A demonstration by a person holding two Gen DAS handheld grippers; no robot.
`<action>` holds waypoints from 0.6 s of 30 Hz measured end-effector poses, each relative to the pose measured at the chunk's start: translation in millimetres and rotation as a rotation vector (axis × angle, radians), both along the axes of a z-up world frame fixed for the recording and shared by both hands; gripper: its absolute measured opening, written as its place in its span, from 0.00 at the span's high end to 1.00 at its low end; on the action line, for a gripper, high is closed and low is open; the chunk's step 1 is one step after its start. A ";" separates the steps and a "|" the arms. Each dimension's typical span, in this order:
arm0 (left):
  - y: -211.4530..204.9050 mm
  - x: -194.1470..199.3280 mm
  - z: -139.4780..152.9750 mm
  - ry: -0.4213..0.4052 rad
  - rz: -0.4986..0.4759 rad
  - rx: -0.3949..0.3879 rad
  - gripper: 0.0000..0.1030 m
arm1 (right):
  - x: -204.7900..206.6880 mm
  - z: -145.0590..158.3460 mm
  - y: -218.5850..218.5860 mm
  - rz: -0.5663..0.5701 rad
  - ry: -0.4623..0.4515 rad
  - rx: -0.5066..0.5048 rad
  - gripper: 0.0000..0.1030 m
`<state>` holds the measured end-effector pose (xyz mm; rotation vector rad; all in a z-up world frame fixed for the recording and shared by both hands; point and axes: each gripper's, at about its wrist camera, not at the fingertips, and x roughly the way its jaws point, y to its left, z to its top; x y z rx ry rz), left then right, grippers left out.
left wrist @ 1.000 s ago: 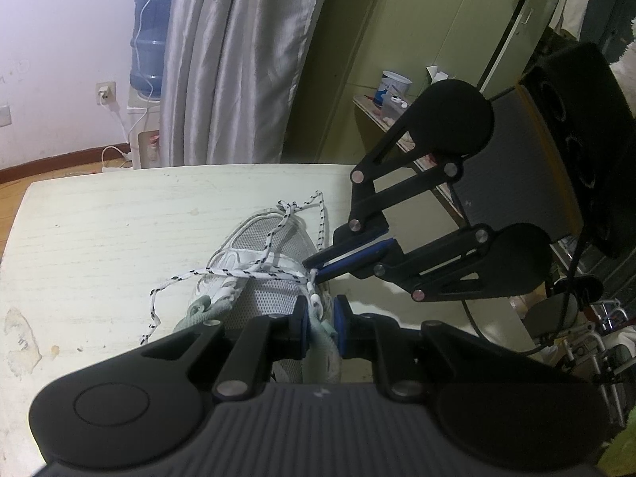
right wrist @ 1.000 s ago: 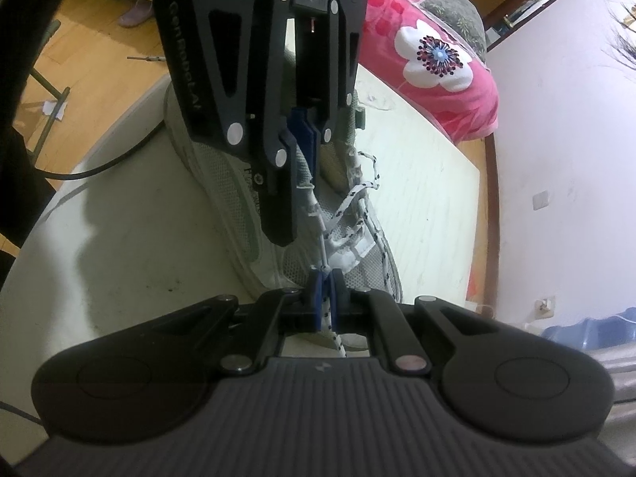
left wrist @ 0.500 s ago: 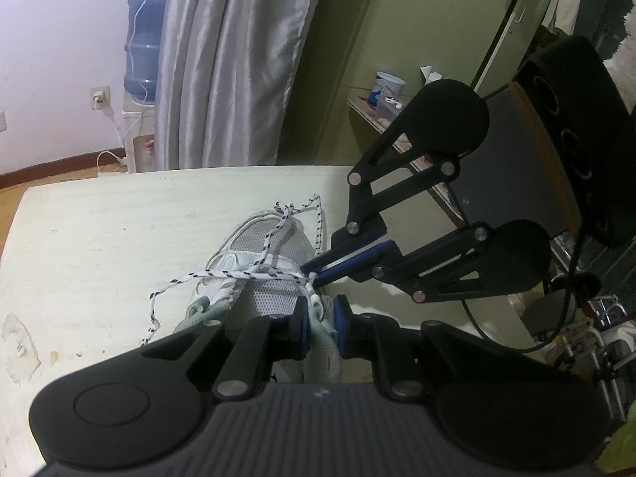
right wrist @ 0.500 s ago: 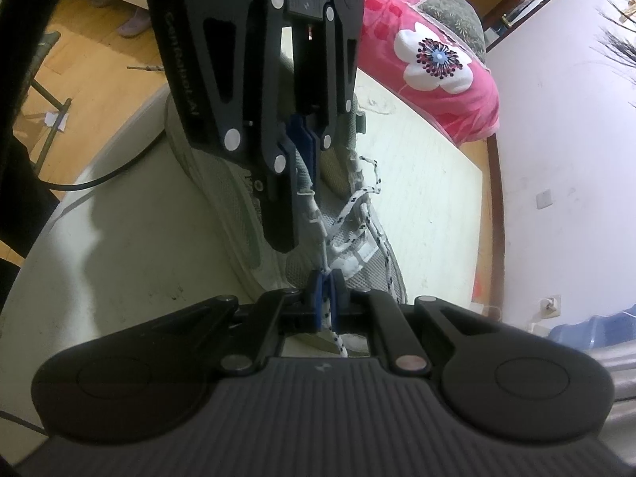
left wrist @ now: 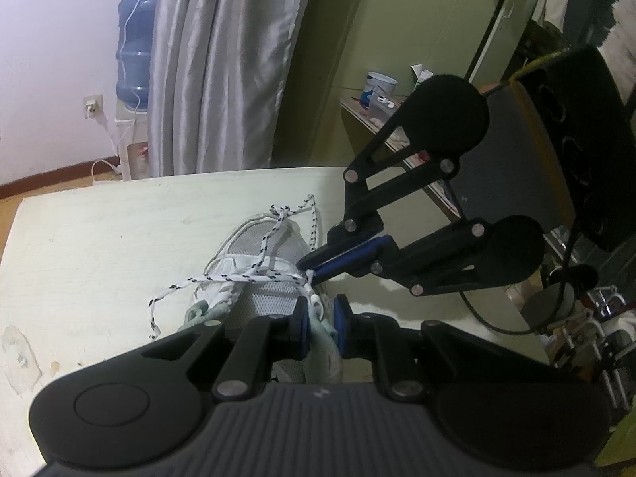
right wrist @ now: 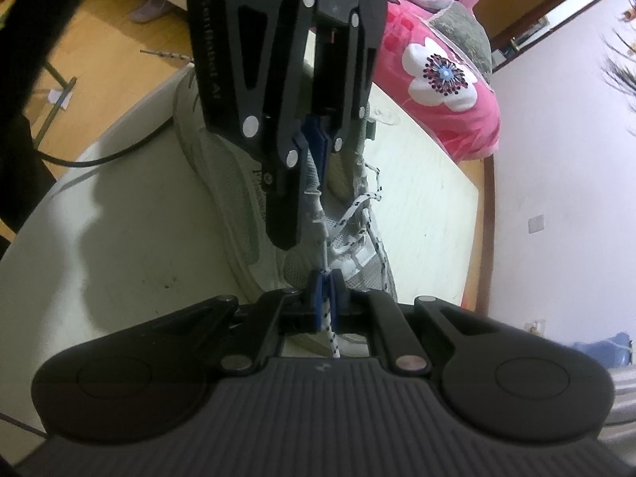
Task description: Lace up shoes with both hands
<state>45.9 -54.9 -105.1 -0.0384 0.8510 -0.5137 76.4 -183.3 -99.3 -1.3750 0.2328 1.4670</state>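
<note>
A white and grey mesh shoe (left wrist: 262,254) lies on the cream table (left wrist: 99,238). Its white lace with black flecks (left wrist: 238,278) runs loose across it. My left gripper (left wrist: 321,324) is shut on the pale green fabric at the shoe's opening. My right gripper (left wrist: 308,272) reaches in from the right and pinches the lace just above that spot. In the right wrist view the right gripper (right wrist: 326,298) is shut on the lace (right wrist: 359,202), which runs taut up toward the left gripper (right wrist: 320,159) above the shoe (right wrist: 222,183).
Behind the table hang a grey curtain (left wrist: 222,63) and a blue water bottle (left wrist: 135,39). A dark chair (left wrist: 556,159) and a cluttered shelf (left wrist: 377,83) stand at the right. Pink bedding (right wrist: 437,59) lies beyond the table's far edge (right wrist: 429,183). A black cable (right wrist: 119,155) crosses the near corner.
</note>
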 end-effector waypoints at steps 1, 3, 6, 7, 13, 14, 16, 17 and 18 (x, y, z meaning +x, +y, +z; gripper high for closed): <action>-0.8 -0.4 0.1 -0.005 -0.004 0.006 0.87 | -0.8 0.1 -0.2 0.003 -0.008 -0.001 0.98; -1.3 -0.8 0.0 -0.007 -0.007 0.007 0.87 | -0.6 1.7 -0.1 -0.003 -0.015 0.001 0.98; -1.7 0.1 -0.4 -0.009 -0.010 0.009 0.87 | 0.9 5.4 0.7 -0.020 -0.016 0.007 0.98; -2.0 0.0 -0.6 -0.010 -0.011 0.010 0.87 | 1.3 6.4 1.0 -0.025 -0.015 0.006 0.98; 7.8 11.8 -0.7 -0.008 -0.027 0.015 0.87 | -0.3 3.8 0.5 -0.023 -0.003 -0.028 0.98; 7.6 11.6 -0.8 -0.009 -0.027 0.014 0.87 | -0.5 4.2 0.4 -0.027 0.005 -0.032 0.98; 7.5 10.9 -1.3 -0.008 -0.026 0.012 0.87 | -2.6 6.6 0.9 -0.031 0.024 -0.044 0.98; 7.5 11.4 -1.5 -0.009 -0.027 0.012 0.87 | -4.6 7.9 0.1 -0.034 0.037 -0.050 0.98; 7.7 11.8 -1.7 -0.009 -0.028 0.012 0.87 | -9.4 11.1 -1.6 -0.036 0.036 -0.049 0.98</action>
